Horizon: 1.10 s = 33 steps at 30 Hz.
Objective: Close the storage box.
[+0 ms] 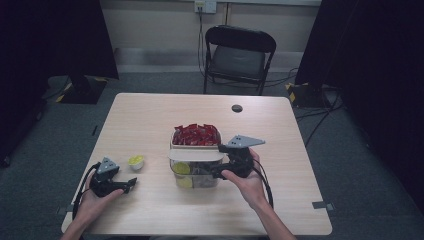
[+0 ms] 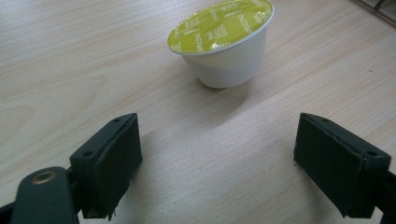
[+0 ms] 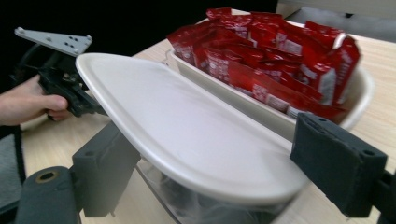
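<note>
Two grippers are at work on the table (image 1: 150,115), and each has its own small job. The right gripper (image 1: 216,171) sits at the near end of a white lid (image 1: 196,154), which lies tilted on a clear box (image 1: 197,179) with yellow-topped cups inside; just behind stands a white tub (image 1: 195,145) heaped with red packets (image 1: 196,134).

In the right gripper view, the jaws stand apart, one either side of the lid (image 3: 187,126), and I judge that neither pad presses on it, though the blur at the left pad leaves some doubt. The lid sits askew, so it looks half placed. To finish well, the person should nudge it level, keep the pads off the thin rim, and draw the gripper straight back towards themselves so nothing drags the lid or knocks the tub.

The left gripper (image 1: 131,183) rests low by the near left edge, its jaws wide apart and empty. A loose white cup (image 2: 223,44) with a yellow foil top stands upright on the wood ahead of them, slightly to the right of the gap and not yet between the pads. A short forward push would bring it in; closing gently on the sloping wall should stop it tipping.
</note>
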Each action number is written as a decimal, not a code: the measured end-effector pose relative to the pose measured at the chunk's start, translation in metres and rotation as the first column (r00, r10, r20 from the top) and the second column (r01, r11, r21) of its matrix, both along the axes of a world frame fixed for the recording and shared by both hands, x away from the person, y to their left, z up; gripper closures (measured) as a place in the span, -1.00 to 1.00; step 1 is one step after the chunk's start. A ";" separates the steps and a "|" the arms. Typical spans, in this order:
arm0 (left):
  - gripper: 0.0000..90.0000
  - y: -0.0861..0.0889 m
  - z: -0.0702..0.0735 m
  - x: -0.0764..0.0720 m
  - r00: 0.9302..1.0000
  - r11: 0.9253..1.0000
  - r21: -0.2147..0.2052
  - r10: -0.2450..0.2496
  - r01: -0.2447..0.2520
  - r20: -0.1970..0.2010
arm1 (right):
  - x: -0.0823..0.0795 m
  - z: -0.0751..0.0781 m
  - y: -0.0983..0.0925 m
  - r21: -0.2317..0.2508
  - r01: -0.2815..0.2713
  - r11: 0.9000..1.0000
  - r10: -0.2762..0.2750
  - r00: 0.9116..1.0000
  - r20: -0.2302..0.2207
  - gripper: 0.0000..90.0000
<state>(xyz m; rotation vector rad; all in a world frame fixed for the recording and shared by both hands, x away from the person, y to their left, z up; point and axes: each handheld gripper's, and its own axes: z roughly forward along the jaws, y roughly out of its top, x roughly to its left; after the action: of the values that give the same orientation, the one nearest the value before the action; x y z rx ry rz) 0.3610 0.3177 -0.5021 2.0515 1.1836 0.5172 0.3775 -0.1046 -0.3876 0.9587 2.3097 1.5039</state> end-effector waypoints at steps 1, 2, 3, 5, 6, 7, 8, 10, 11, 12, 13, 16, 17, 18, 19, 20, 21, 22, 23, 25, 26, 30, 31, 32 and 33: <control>-0.68 0.000 0.000 0.000 1.000 1.000 -0.001 0.002 -0.002 0.000 | -0.002 0.000 -0.002 0.001 0.004 1.000 -0.004 1.000 0.007 -0.67; -0.68 0.000 0.000 0.000 1.000 1.000 0.001 0.001 -0.001 0.000 | -0.004 0.000 -0.005 0.003 0.007 1.000 -0.007 1.000 0.014 -0.66; -0.68 0.000 0.000 0.000 1.000 1.000 -0.001 0.003 -0.003 0.000 | -0.005 0.000 -0.006 0.006 0.008 1.000 -0.008 1.000 0.018 -0.66; -0.68 0.000 0.000 0.000 1.000 1.000 -0.001 0.003 -0.003 0.001 | -0.007 0.000 -0.010 0.008 0.033 0.999 -0.033 0.999 0.021 -0.67; -0.68 0.000 0.000 0.000 1.000 1.000 0.000 0.003 -0.003 0.000 | -0.007 -0.001 -0.012 0.014 0.033 0.999 -0.033 0.999 0.003 -0.67; -0.68 0.000 0.000 0.000 1.000 1.000 0.000 0.004 -0.004 0.000 | -0.007 -0.002 -0.013 0.016 0.030 0.999 -0.030 1.000 0.002 -0.67; -0.68 0.000 0.000 0.000 1.000 1.000 0.001 0.003 -0.003 0.000 | -0.007 -0.003 -0.015 0.017 0.040 0.999 -0.040 0.999 -0.002 -0.68; -0.68 0.000 0.000 0.000 1.000 1.000 0.000 0.003 -0.003 0.000 | -0.004 -0.007 -0.017 0.018 0.043 0.999 -0.043 0.999 -0.017 -0.68; -0.68 0.000 0.000 0.000 1.000 1.000 0.000 0.003 -0.003 0.000 | -0.003 -0.008 -0.017 0.015 0.046 0.999 -0.046 0.999 -0.024 -0.68; -0.68 0.000 0.000 0.000 1.000 1.000 0.000 0.003 -0.003 0.000 | -0.002 -0.011 -0.017 0.009 0.047 0.999 -0.047 0.998 -0.030 -0.68; -0.68 0.000 0.000 0.000 1.000 1.000 0.000 0.004 -0.004 0.000 | -0.001 -0.013 -0.018 0.008 0.050 0.999 -0.050 0.998 -0.034 -0.68; -0.68 0.000 0.000 -0.001 1.000 1.000 0.000 0.006 -0.006 0.000 | 0.002 -0.020 -0.021 0.007 0.052 0.999 -0.051 0.997 -0.056 -0.68; -0.68 0.000 0.000 -0.001 1.000 1.000 0.002 0.007 -0.007 0.002 | 0.003 -0.021 -0.021 0.007 0.052 0.999 -0.052 0.997 -0.056 -0.67; -0.68 0.000 0.000 -0.001 1.000 1.000 0.005 0.005 -0.005 0.002 | 0.003 -0.022 -0.022 0.007 0.051 0.999 -0.050 0.997 -0.058 -0.66; -0.68 0.000 0.000 -0.001 1.000 1.000 0.000 0.007 -0.007 0.001 | 0.002 -0.024 -0.024 0.007 0.049 0.999 -0.049 0.997 -0.054 -0.64; -0.68 0.000 0.000 -0.001 1.000 1.000 0.000 0.007 -0.007 0.001 | 0.002 -0.025 -0.024 -0.001 0.047 0.999 -0.047 0.997 -0.055 -0.63; -0.68 0.000 0.000 -0.001 1.000 1.000 -0.001 0.008 -0.008 0.001 | 0.002 -0.026 -0.025 -0.008 0.042 0.999 -0.043 0.998 -0.053 -0.62; -0.68 0.000 0.000 -0.001 1.000 1.000 0.000 0.007 -0.007 0.001 | 0.003 -0.026 -0.027 -0.012 0.039 0.999 -0.039 0.998 -0.058 -0.60; -0.68 0.000 0.000 -0.001 1.000 1.000 0.000 0.007 -0.007 0.002 | 0.003 -0.026 -0.028 -0.011 0.041 0.999 -0.042 0.997 -0.057 -0.57; -0.68 0.000 0.000 -0.001 1.000 1.000 0.001 0.008 -0.008 0.002 | 0.004 -0.026 -0.031 -0.014 0.045 0.999 -0.045 0.998 -0.050 -0.57; -0.68 0.000 0.000 -0.001 1.000 1.000 0.000 0.007 -0.007 0.002 | 0.005 -0.026 -0.033 -0.018 0.053 0.998 -0.053 0.997 -0.051 -0.57; -0.68 0.000 0.000 -0.001 1.000 1.000 -0.001 0.008 -0.008 0.001 | 0.009 -0.027 -0.040 -0.025 0.088 0.996 -0.089 0.995 -0.050 -0.53; -0.68 0.000 0.000 -0.001 1.000 1.000 0.000 0.008 -0.008 0.002 | 0.010 -0.027 -0.043 -0.033 0.109 0.994 -0.110 0.993 -0.044 -0.53; -0.68 0.000 0.000 -0.001 1.000 1.000 0.000 0.008 -0.008 0.002 | 0.011 -0.027 -0.046 -0.030 0.120 0.992 -0.121 0.992 -0.046 -0.53; -0.68 0.000 0.000 -0.001 1.000 1.000 0.000 0.008 -0.008 0.002 | 0.011 -0.028 -0.048 -0.029 0.124 0.992 -0.125 0.991 -0.046 -0.53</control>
<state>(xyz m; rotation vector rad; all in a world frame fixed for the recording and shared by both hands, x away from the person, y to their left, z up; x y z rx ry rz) 0.3595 0.3178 -0.5022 2.0467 1.1907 0.5225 0.3887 -0.1530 -0.4151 1.1212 2.2503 1.4127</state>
